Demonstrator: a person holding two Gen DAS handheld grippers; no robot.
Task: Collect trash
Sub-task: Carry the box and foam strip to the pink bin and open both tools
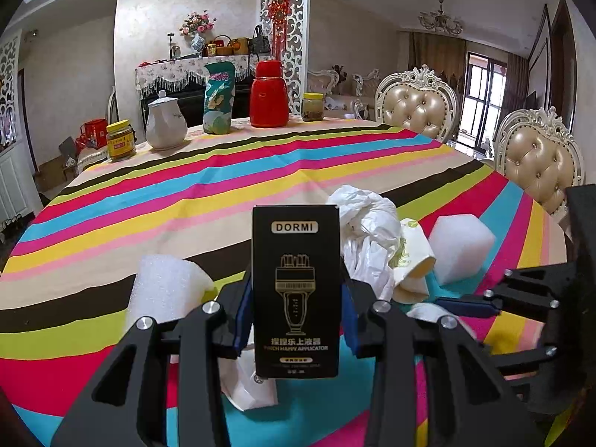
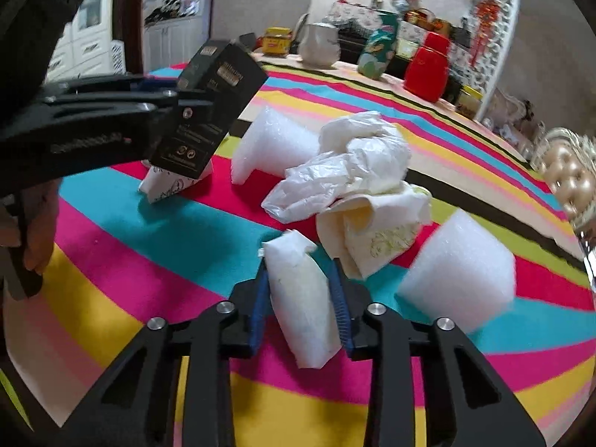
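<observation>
My left gripper [image 1: 296, 316] is shut on a black DORMI box [image 1: 296, 290] and holds it upright above the striped table; the box also shows in the right wrist view [image 2: 212, 108]. My right gripper [image 2: 300, 298] is shut on a white packet [image 2: 301, 298] just above the cloth. On the table lie a crumpled white plastic bag [image 2: 354, 160], a folded cream paper wrapper [image 2: 380, 234], two white foam blocks [image 2: 458, 275] [image 2: 268, 145] and a white printed paper piece [image 2: 167, 186] under the box.
The striped tablecloth [image 1: 186, 193] covers a round table. At its far edge stand a yellow-lidded jar [image 1: 121, 139], a white teapot [image 1: 165, 123], a green snack bag [image 1: 219, 98], a red flask [image 1: 269, 95] and another jar [image 1: 312, 106]. Padded chairs [image 1: 417, 108] stand at the right.
</observation>
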